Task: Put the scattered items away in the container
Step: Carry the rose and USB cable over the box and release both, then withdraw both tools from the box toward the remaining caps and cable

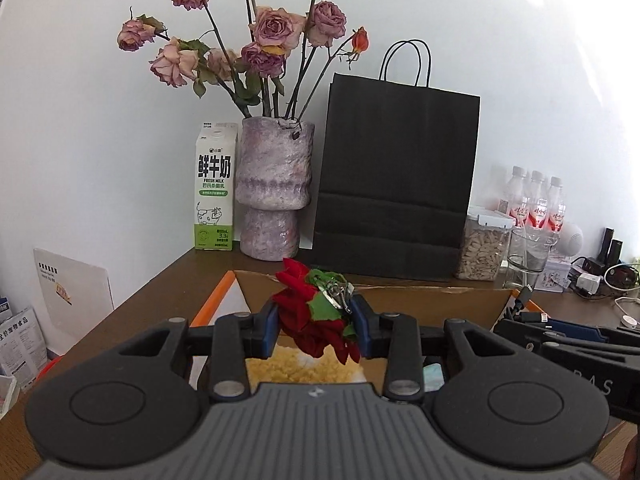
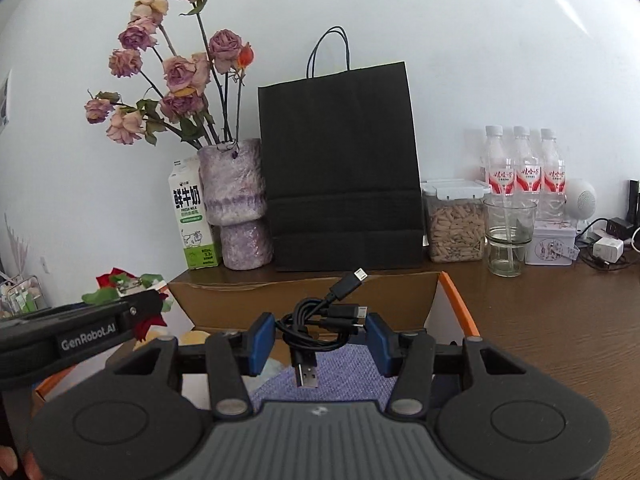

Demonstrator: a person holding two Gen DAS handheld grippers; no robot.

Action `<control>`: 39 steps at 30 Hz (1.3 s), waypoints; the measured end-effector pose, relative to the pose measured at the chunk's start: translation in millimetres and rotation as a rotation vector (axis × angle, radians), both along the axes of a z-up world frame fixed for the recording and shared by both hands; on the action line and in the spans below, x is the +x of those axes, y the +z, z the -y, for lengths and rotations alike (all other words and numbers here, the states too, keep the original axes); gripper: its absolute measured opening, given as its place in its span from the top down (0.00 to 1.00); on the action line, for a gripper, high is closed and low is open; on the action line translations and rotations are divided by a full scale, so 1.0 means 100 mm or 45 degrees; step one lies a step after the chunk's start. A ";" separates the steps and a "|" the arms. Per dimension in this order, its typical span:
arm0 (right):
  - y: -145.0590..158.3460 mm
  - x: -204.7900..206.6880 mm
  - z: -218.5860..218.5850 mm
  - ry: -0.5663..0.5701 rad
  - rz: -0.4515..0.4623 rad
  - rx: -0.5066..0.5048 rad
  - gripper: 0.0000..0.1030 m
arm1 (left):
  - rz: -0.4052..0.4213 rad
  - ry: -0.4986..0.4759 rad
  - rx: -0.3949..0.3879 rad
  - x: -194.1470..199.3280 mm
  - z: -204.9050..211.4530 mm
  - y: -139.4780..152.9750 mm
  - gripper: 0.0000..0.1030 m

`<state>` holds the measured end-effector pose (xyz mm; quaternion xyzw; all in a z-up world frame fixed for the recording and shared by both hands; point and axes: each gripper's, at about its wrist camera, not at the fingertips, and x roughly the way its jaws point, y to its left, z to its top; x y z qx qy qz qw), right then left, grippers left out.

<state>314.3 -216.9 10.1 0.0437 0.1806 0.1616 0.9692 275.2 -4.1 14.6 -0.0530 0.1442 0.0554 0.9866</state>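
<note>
Mid-carry, both loads over the open cardboard box. Left gripper closed narrowly on a red fabric rose keyring; yellow material visible below it in the box. Right gripper half-closed on a coiled black USB cable, plugs sticking out toward 1 o'clock and a plug hanging toward 6, above a purple cloth already inside. Judged next: lower slightly, open the jaws, let both drop clear of the box flaps. Beyond the box at 12 o'clock, a black paper bag; at 11, a vase of dried roses and a milk carton; at 2, a seed jar, glass and bottles. Nothing blocking the drop; grippers close beside each other.
</note>
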 end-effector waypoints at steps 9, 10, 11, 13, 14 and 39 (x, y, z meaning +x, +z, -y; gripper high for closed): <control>-0.07 -0.13 -0.03 -0.002 0.015 -0.037 0.53 | 0.003 0.013 0.027 -0.06 0.03 -0.03 0.64; -0.07 -0.14 -0.03 0.000 0.016 -0.041 0.53 | 0.002 0.012 0.027 -0.07 0.03 -0.03 0.64; -0.07 -0.15 -0.03 0.001 0.017 -0.041 0.53 | 0.003 0.012 0.028 -0.07 0.04 -0.04 0.64; -0.07 -0.16 -0.04 0.001 0.018 -0.043 0.52 | 0.004 0.012 0.033 -0.09 0.04 -0.04 0.64; -0.07 -0.17 -0.04 0.001 0.018 -0.044 0.52 | 0.004 0.012 0.034 -0.09 0.04 -0.04 0.64; 0.05 -0.38 0.02 -0.070 0.101 -0.061 0.00 | 0.227 0.146 0.112 -0.39 0.11 0.07 0.00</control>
